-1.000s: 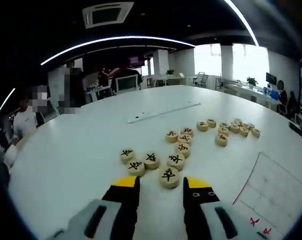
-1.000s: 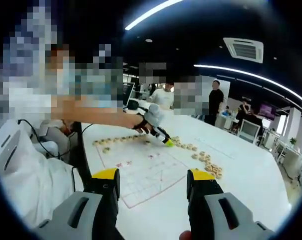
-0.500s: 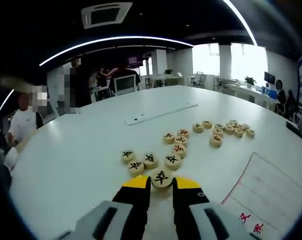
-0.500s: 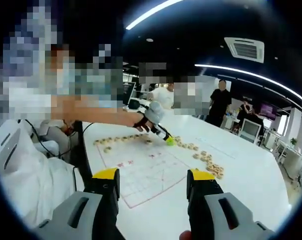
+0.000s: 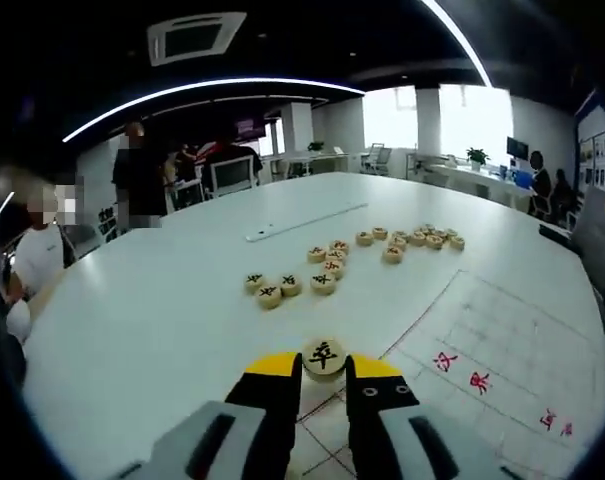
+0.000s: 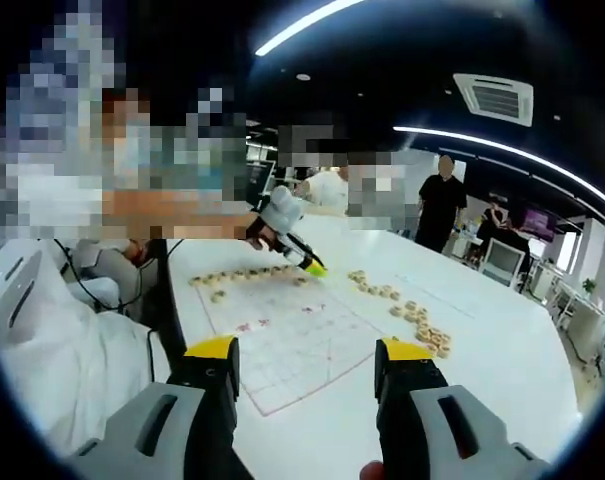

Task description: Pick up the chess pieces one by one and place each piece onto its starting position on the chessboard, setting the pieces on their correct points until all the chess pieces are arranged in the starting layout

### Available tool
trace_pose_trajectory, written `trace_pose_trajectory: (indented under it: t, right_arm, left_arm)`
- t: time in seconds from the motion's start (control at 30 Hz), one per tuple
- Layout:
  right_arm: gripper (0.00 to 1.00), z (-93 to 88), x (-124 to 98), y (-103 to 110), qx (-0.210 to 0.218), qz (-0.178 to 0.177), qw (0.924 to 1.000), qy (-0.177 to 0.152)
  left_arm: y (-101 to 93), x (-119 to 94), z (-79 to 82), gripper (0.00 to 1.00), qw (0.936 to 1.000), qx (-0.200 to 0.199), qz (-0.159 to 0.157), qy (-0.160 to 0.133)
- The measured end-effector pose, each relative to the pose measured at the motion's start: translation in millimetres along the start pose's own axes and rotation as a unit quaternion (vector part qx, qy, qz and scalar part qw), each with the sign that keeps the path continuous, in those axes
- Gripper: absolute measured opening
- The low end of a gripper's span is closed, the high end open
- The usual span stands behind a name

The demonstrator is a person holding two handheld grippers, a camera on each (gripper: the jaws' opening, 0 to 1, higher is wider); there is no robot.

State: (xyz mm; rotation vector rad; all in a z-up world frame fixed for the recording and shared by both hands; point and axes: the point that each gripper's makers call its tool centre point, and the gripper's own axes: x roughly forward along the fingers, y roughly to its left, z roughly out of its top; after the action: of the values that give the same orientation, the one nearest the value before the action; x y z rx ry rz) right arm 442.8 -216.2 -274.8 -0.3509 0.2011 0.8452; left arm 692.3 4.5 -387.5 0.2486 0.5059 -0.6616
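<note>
Now the left gripper (image 5: 323, 372) has its jaws closed on a round chess piece (image 5: 324, 357), raised over the near edge of the chessboard (image 5: 502, 345). The right gripper (image 6: 308, 365) hangs wide open, empty, above the chessboard's corner. Loose pieces (image 5: 327, 267) lie mid-table.

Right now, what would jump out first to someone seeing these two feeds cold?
The left gripper pinches a round wooden chess piece with a black character above the chessboard sheet. Loose chess pieces trail across the white table beyond. In the right gripper view, the right gripper hangs open over the sheet.
</note>
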Motion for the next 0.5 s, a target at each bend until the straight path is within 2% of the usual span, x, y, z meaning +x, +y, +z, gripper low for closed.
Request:
trace_pose_trajectory:
  t: [0.17,0.5]
  right_arm:
    - [0.55,-0.4,-0.9,0.2,0.001,-0.002,1.0,-0.001]
    - [0.55,-1.4,-2.0,0.6,0.001,-0.002,1.0,-0.001]
  left_arm:
    - [-15.5,0.5,-8.6,0.2,0.9998,0.008,-0.017,0.006]
    - [-37.1,7.0,-7.8,0.2,0.9991,0.014,-0.038,0.01]
